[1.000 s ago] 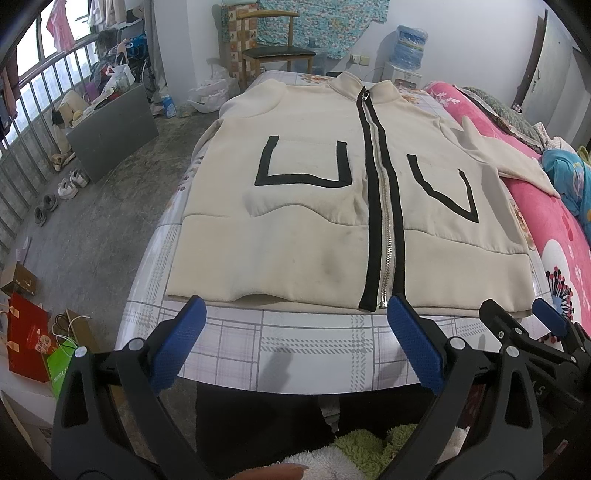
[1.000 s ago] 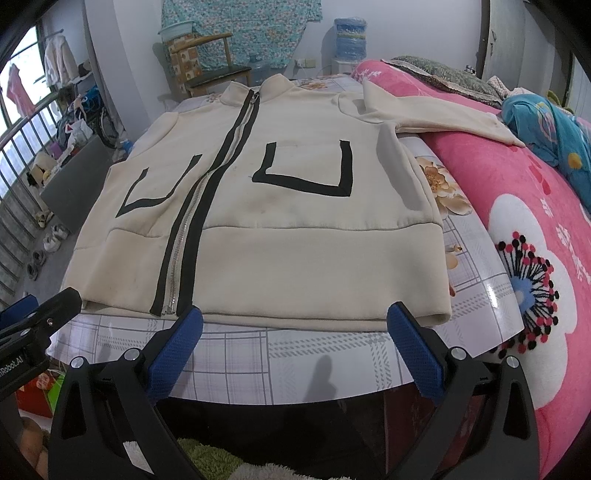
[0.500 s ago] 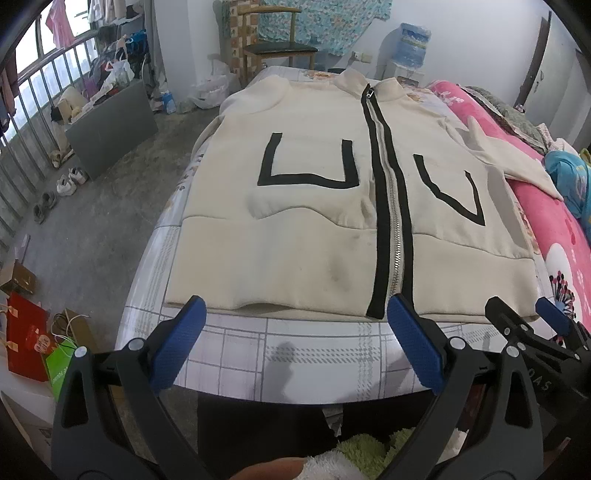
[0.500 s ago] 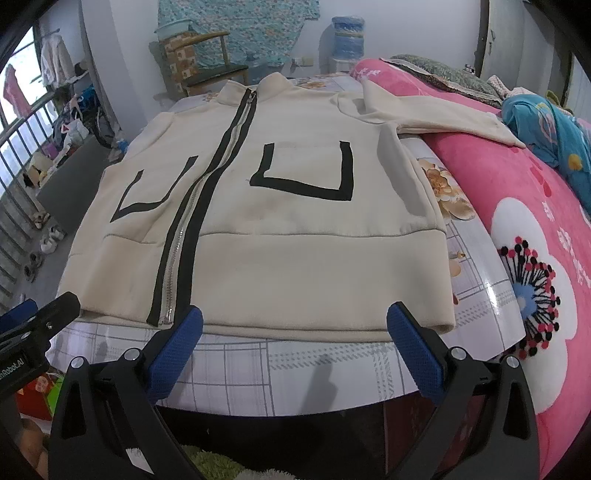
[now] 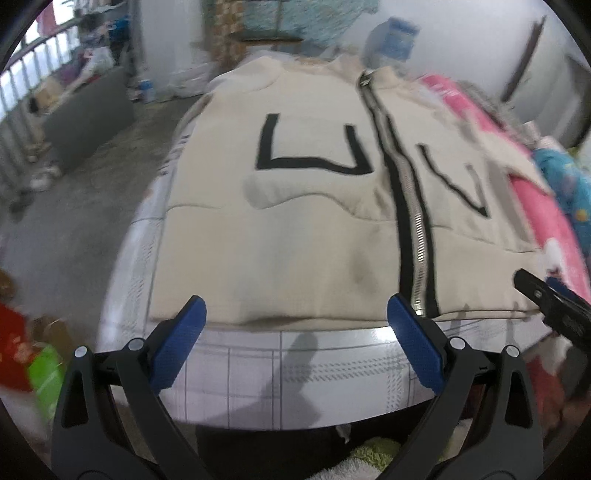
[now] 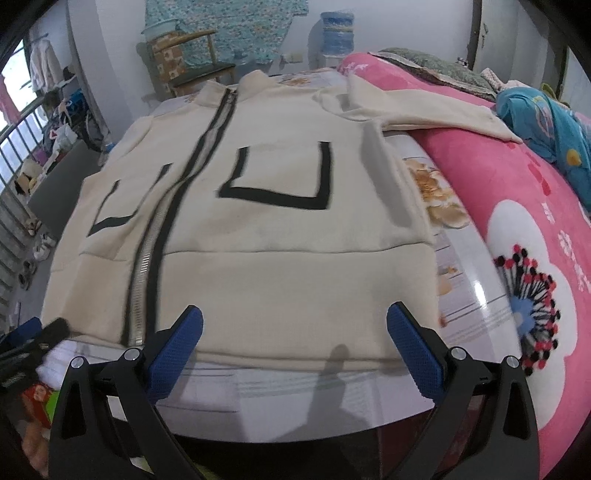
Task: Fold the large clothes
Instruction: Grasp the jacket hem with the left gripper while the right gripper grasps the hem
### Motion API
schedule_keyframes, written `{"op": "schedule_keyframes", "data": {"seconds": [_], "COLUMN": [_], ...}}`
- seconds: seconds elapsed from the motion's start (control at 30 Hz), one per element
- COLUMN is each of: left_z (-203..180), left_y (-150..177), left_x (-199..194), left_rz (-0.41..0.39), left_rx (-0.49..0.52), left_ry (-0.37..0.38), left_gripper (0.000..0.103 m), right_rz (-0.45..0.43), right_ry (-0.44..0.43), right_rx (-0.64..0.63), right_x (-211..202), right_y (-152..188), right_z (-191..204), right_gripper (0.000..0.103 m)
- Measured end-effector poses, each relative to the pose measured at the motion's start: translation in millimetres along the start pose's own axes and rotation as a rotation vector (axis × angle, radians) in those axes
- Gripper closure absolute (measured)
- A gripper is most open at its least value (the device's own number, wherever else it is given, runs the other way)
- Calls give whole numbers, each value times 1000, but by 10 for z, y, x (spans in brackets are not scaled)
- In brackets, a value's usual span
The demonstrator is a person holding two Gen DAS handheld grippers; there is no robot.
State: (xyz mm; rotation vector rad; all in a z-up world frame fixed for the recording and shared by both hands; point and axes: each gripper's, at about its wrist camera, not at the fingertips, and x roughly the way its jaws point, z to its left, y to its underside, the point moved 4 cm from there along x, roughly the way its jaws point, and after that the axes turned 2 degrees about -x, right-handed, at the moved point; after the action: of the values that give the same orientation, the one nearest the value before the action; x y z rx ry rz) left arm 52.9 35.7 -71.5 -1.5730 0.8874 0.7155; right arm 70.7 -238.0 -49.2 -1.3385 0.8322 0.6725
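A cream zip-up jacket (image 5: pixel 295 236) (image 6: pixel 280 243) with black zipper bands and black U-shaped pocket outlines lies flat, front up, on a table with a checked cloth (image 5: pixel 280 373) (image 6: pixel 295 384). Its hem faces me; one sleeve (image 6: pixel 424 110) stretches right over a pink blanket. My left gripper (image 5: pixel 293 317) is open just in front of the hem's left half, empty. My right gripper (image 6: pixel 295 326) is open over the hem's right half, empty. Each gripper's tip shows at the edge of the other's view.
A pink flowered blanket (image 6: pixel 524 258) and blue bedding (image 6: pixel 546 125) lie to the right. A wooden chair (image 6: pixel 192 62) and a water jug (image 6: pixel 336 33) stand behind the table. To the left, the floor (image 5: pixel 74 206) holds shoes, bags and a railing.
Both grippers have moved forward toward the jacket's hem, which now sits closer and larger in both views. The left view is blurred by motion. Both remain open.
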Motion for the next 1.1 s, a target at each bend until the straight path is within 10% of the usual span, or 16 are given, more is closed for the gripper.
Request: {"op": "schedule_keyframes", "data": {"seconds": [0.2,0.5,0.97,1.1], "left_z": [392,801,911,729], "left_y": [-81,-241,-268,-276], "left_x": [35,284,363,348], "left_rz": [-8,-71,-65,-69], "left_rx": [-89,-139,-89,3], "left_ry": [72,-107,-208,-254], "left_gripper": [8,9,78,99], "right_rz": [24,80,90,85], "right_ry": [20,-32,-20,-18], "right_rx": [1,38,-11,-50], "right_x": [138,381,510,488], "right_y": [-36,-91,-114,-162], "right_z": [-371,-675,-782,-760], "right_gripper": [6,15,58,87]}}
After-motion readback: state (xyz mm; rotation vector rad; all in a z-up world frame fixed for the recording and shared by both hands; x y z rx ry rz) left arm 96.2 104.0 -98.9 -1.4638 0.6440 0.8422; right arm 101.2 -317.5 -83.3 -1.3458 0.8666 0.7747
